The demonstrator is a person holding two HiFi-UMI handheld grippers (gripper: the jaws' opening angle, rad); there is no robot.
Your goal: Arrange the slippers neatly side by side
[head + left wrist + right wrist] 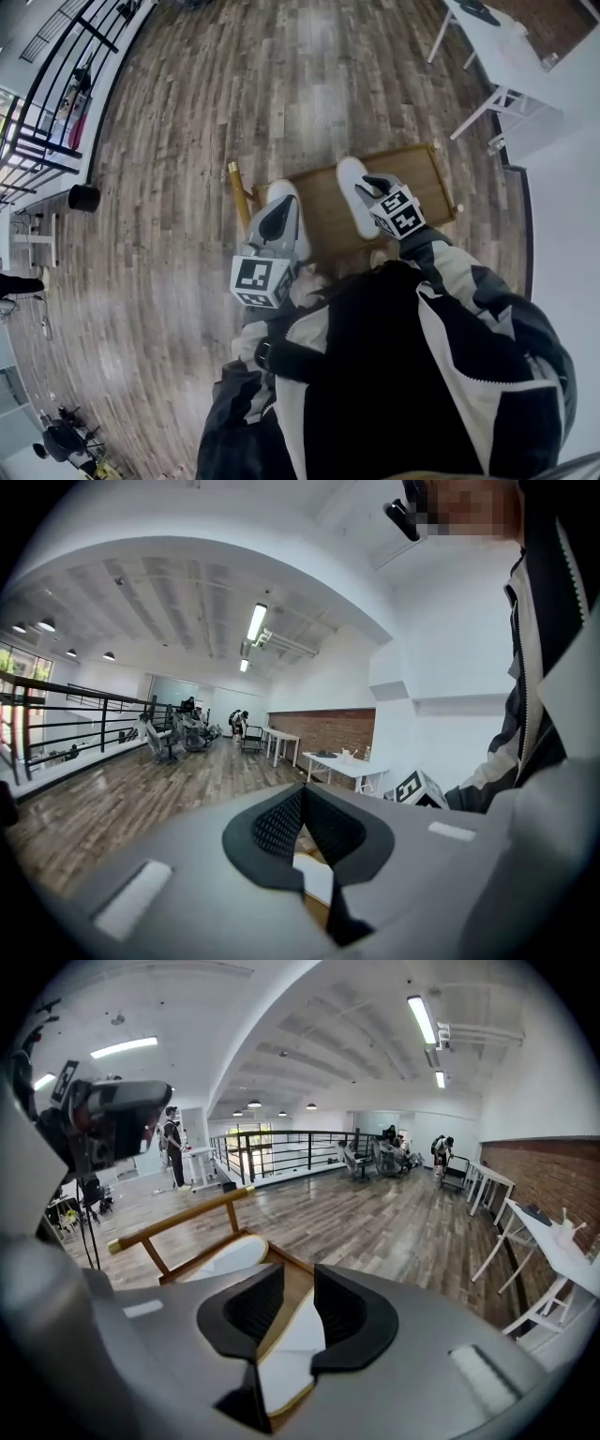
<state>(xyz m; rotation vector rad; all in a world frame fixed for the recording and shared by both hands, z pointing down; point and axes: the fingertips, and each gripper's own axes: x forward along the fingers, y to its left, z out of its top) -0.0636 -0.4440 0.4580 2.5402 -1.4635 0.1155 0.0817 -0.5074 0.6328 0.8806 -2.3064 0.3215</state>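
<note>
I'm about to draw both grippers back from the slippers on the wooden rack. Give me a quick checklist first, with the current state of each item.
1. Both slippers on the wooden rack: ok. The left slipper and right slipper lie on it.
2. The right gripper free of its slipper: ok. Its fingers are apart, and the slipper shows under the gap, unpinched.
3. The left gripper empty: ok. Its fingers are together with nothing clamped.
4. Slippers side by side: ok. A strip of bare wood runs between them.
5. Slippers parallel, heels level: cannot tell. The grippers cover much of both.
</note>
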